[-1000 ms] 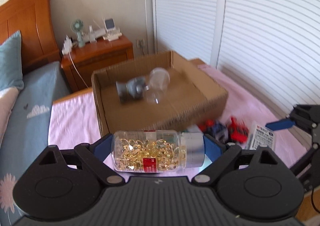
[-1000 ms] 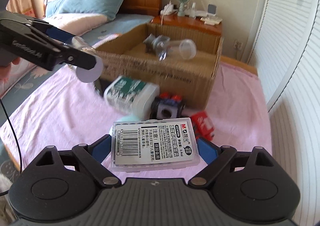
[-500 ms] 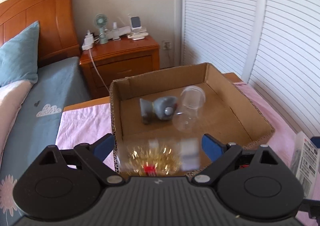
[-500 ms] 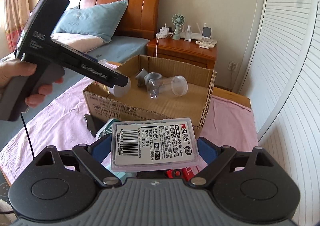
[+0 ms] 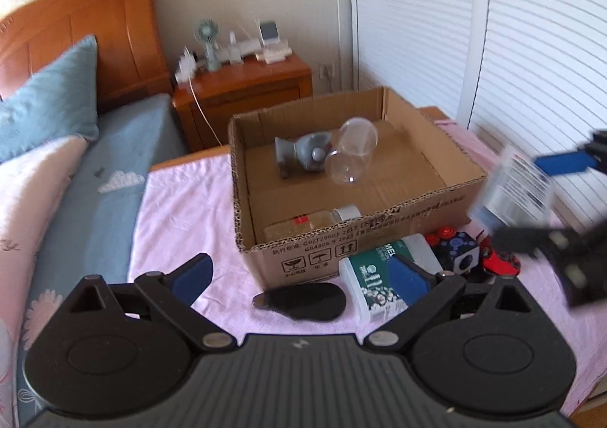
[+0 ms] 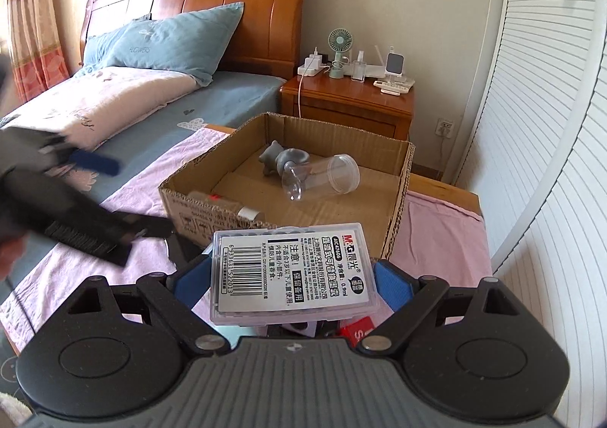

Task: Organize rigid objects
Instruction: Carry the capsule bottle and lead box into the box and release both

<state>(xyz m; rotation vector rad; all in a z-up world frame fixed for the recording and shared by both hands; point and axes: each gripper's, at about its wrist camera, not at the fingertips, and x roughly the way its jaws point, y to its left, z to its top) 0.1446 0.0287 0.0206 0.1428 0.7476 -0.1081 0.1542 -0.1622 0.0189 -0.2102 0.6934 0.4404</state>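
My left gripper (image 5: 301, 274) hangs just before the cardboard box (image 5: 379, 234); its jaws are opening and nothing is between them. The bottle of yellow capsules (image 5: 311, 221) lies inside the box against the near wall, beside a grey figure (image 5: 307, 153) and a clear plastic cup (image 5: 351, 158). My right gripper (image 6: 292, 284) is shut on a clear plastic case with a barcode label (image 6: 292, 272), held above the pink cloth near the box's front right corner. In the left wrist view that case (image 5: 516, 189) shows blurred at the right.
On the pink cloth (image 5: 182, 208) before the box lie a flat black object (image 5: 303, 301), a green-and-white box (image 5: 383, 276), a fidget cube (image 5: 461, 249) and a red toy (image 5: 500, 263). A bed (image 6: 212, 101) and a wooden nightstand (image 6: 349, 101) stand behind; louvred doors close the right.
The left gripper carried the capsule bottle over the box, let it drop inside and drew back with wider jaws. The right gripper rose with the case, still shut on it.
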